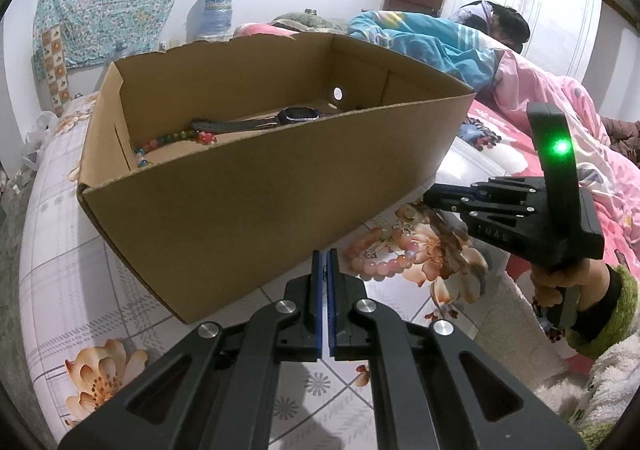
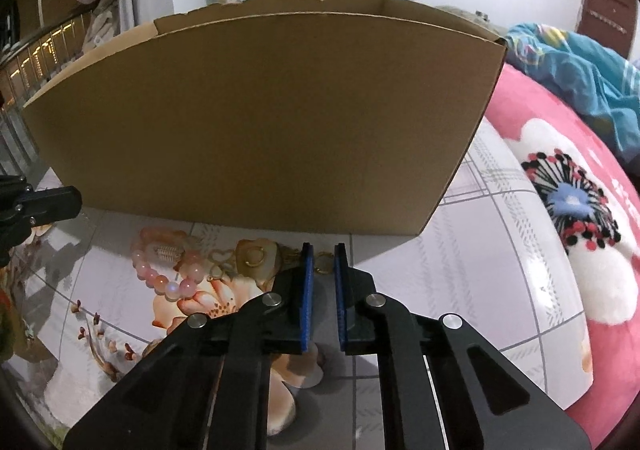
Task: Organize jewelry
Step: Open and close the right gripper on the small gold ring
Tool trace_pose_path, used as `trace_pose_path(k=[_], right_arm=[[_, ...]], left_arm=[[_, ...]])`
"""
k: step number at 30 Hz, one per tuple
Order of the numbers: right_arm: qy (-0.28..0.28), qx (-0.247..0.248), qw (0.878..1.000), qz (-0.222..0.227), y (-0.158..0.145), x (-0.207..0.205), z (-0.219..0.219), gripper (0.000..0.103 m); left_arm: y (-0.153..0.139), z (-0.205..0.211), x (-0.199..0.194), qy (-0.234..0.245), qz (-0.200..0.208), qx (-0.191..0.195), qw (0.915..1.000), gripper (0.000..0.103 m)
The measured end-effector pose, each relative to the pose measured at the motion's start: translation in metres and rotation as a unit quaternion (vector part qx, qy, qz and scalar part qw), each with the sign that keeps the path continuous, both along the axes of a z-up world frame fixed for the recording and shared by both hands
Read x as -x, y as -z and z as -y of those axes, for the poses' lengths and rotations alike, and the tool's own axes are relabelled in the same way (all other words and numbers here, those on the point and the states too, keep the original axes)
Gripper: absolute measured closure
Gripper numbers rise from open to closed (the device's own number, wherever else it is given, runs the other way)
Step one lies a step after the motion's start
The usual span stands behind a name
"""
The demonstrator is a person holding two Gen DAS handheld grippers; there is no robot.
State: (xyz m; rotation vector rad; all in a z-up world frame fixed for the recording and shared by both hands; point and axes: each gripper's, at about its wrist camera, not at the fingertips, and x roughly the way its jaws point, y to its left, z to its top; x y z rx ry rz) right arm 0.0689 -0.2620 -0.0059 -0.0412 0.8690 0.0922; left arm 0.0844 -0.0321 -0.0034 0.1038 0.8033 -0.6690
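Gold ring (image 2: 323, 265) lies on the bedsheet just ahead of my right gripper (image 2: 323, 270), between its parted fingertips; left gripper (image 1: 325, 262), pads together, sits farther, beside the cardboard box (image 1: 256, 186).

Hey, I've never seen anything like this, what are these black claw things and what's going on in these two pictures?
They are hand-held grippers, one in each of a person's hands, each carrying a camera that looks along its fingers. In the left camera's picture, the left gripper is shut and empty. In the right camera's picture, the right gripper is open above a small gold ring. On the floral bedsheet stands a cardboard box holding a watch and a coloured bead bracelet. A pink bead bracelet lies outside, beside gold trinkets.
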Motion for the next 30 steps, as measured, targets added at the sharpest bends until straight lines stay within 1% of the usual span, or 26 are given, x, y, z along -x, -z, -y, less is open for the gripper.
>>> trace_pose_path(k=[2,3,4,9,14,17,18,19,25,27,28,30], right_arm=[[0.004,-0.008,1.0,-0.001,-0.001,0.001,0.003,0.096],[0.005,-0.009,1.0,0.0,-0.001,0.002,0.005,0.102],[0.005,-0.011,1.0,-0.001,-0.002,0.003,0.006,0.103],[0.014,-0.019,1.0,-0.002,-0.004,0.008,0.014,0.103],[0.011,-0.029,0.999,-0.003,-0.009,0.024,0.011,0.103],[0.008,-0.028,1.0,-0.001,-0.011,0.028,0.01,0.092],[0.01,-0.023,1.0,0.003,-0.012,0.029,0.009,0.086],[0.008,-0.017,1.0,0.005,-0.012,0.028,0.009,0.083],[-0.013,0.012,1.0,-0.008,0.0,0.005,0.004,0.082],[-0.018,0.014,1.0,-0.006,-0.002,0.009,0.009,0.084],[-0.024,0.011,1.0,-0.009,-0.002,0.008,0.009,0.095],[-0.024,0.01,1.0,-0.009,-0.002,0.009,0.003,0.095]], left_arm=[[0.0,0.001,-0.001,0.001,0.0,0.0,1.0,0.102],[0.0,0.001,-0.001,0.001,0.0,0.0,1.0,0.102],[0.0,0.001,-0.001,0.001,0.001,-0.001,1.0,0.102],[-0.002,0.004,0.002,0.005,0.004,-0.002,1.0,0.102],[-0.004,0.005,0.007,0.008,0.009,-0.002,0.9999,0.102],[-0.005,0.005,0.008,0.008,0.009,-0.002,0.9999,0.102],[-0.004,0.005,0.007,0.007,0.009,-0.001,0.9999,0.102],[-0.004,0.005,0.007,0.006,0.008,-0.001,0.9999,0.102],[-0.003,0.001,0.007,0.006,0.006,0.0,1.0,0.102],[-0.003,0.0,0.007,0.006,0.005,0.0,1.0,0.102],[-0.002,0.0,0.007,0.006,0.004,0.001,1.0,0.102],[-0.002,-0.002,0.007,0.006,0.004,0.001,1.0,0.102]])
